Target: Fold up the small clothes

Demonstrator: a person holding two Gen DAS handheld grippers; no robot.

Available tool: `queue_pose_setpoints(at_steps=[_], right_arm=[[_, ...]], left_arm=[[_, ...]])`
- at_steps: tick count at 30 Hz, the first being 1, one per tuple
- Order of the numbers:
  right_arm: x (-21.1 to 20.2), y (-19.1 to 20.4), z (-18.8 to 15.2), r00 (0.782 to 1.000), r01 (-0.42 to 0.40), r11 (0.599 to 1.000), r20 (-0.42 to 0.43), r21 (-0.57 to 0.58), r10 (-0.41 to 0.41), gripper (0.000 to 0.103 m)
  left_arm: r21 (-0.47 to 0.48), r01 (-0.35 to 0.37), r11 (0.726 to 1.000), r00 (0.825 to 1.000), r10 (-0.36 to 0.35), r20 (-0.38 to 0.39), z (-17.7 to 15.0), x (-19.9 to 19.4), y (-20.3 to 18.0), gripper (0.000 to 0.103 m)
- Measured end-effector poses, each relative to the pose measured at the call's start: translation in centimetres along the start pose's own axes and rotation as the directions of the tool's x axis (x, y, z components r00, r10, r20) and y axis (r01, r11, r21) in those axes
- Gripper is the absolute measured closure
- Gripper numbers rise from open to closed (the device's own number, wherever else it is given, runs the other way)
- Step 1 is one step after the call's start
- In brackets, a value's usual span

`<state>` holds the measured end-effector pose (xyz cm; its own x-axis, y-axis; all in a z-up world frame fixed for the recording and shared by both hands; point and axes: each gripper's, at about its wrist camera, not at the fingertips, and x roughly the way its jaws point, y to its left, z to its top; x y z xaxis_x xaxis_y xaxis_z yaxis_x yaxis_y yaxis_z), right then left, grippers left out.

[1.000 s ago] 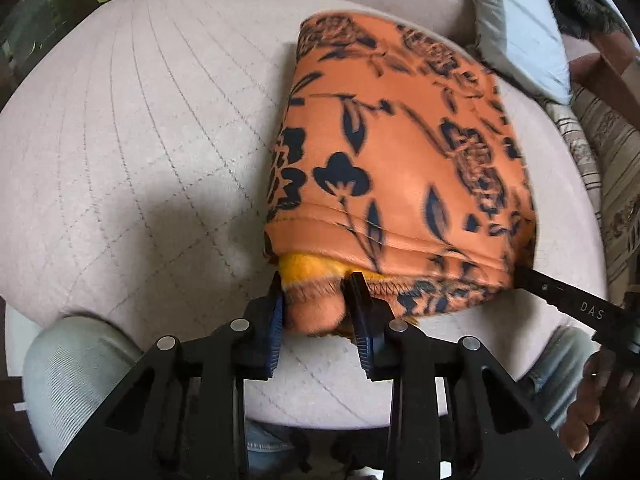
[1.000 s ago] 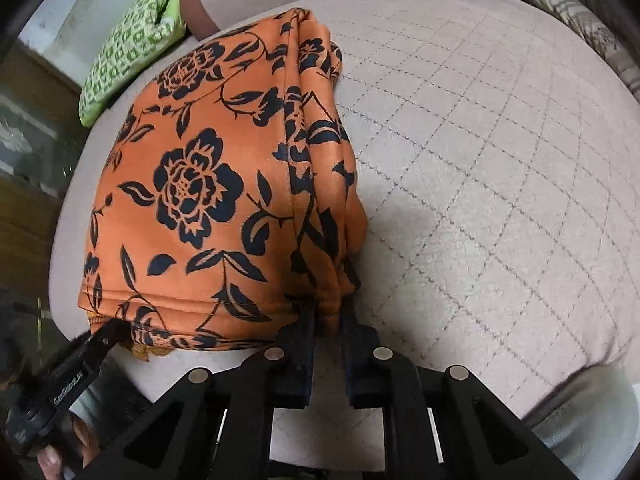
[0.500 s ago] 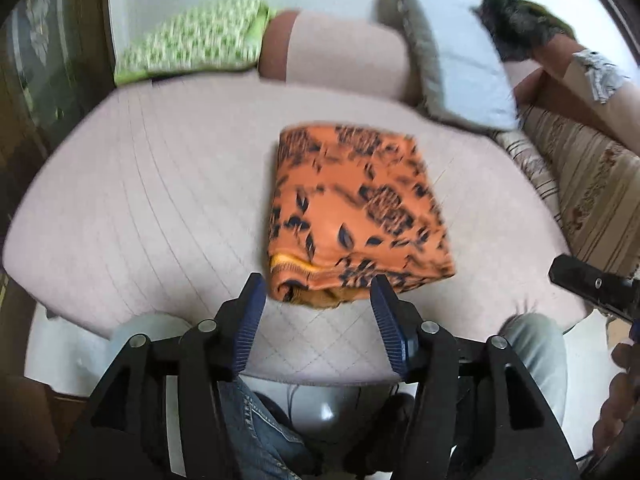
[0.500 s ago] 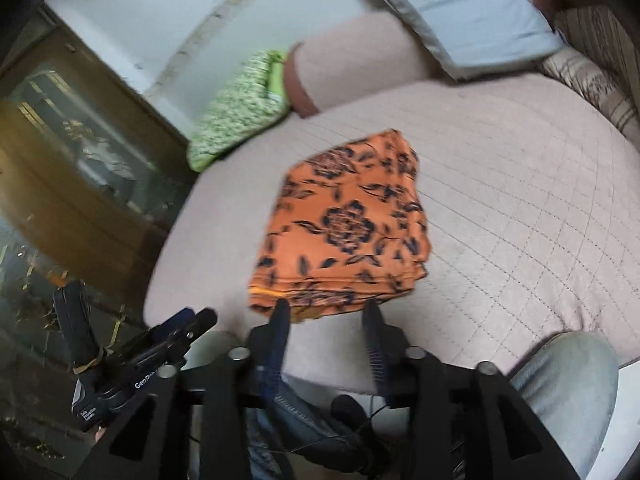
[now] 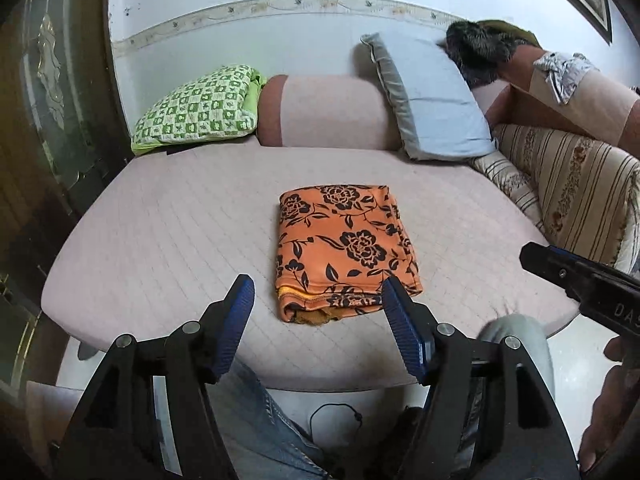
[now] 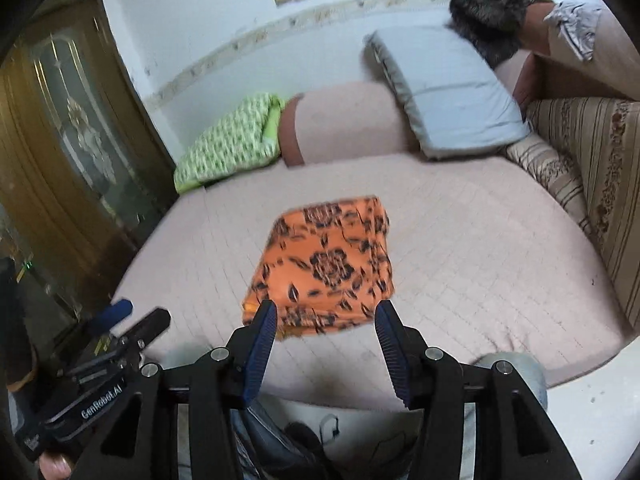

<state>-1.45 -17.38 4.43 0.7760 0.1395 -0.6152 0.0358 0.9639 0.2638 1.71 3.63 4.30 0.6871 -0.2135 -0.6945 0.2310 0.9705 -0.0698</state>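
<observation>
1. The right wrist view is blurring the folded orange garment (image 6: 326, 268); its near hem is lying partly behind the fingers (image 6: 260, 344).
2. Only the left wrist view is showing the yellow inner layer of this garment (image 5: 344, 248), which is lying mid-cushion (image 5: 160, 248).
3. The left gripper (image 5: 318, 300) and right gripper (image 6: 326, 326) are opening, released, nothing between them; the pillow (image 5: 432, 96) is leaning far right.

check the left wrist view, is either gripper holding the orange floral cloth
No, the folded orange floral cloth lies free on the pink mattress, and the left gripper has nothing between its opening jaws.
</observation>
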Motion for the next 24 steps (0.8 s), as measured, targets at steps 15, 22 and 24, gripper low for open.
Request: queue_pose_setpoints(at_steps=[15,22,24], right_arm=[[-0.8,-0.3,0.2,0.998,-0.058,0.997,0.037,0.051,0.056,0.022],[-0.6,-0.2,0.3,0.998,0.066,0.998,0.021,-0.001,-0.066,0.022],[-0.5,-0.3,0.3,0.997,0.073,0.997,0.008,-0.001,-0.073,0.022]], left_arm=[[-0.020,0.058,0.998,0.997,-0.059,-0.049,-0.3,0.1,-0.7,0.036],[-0.007,0.031,0.999,0.997,-0.032,-0.071,0.0,0.7,-1.2,0.036],[0.018,0.005,1.000,0.998,-0.004,-0.068,0.1,0.8,-1.6,0.036]])
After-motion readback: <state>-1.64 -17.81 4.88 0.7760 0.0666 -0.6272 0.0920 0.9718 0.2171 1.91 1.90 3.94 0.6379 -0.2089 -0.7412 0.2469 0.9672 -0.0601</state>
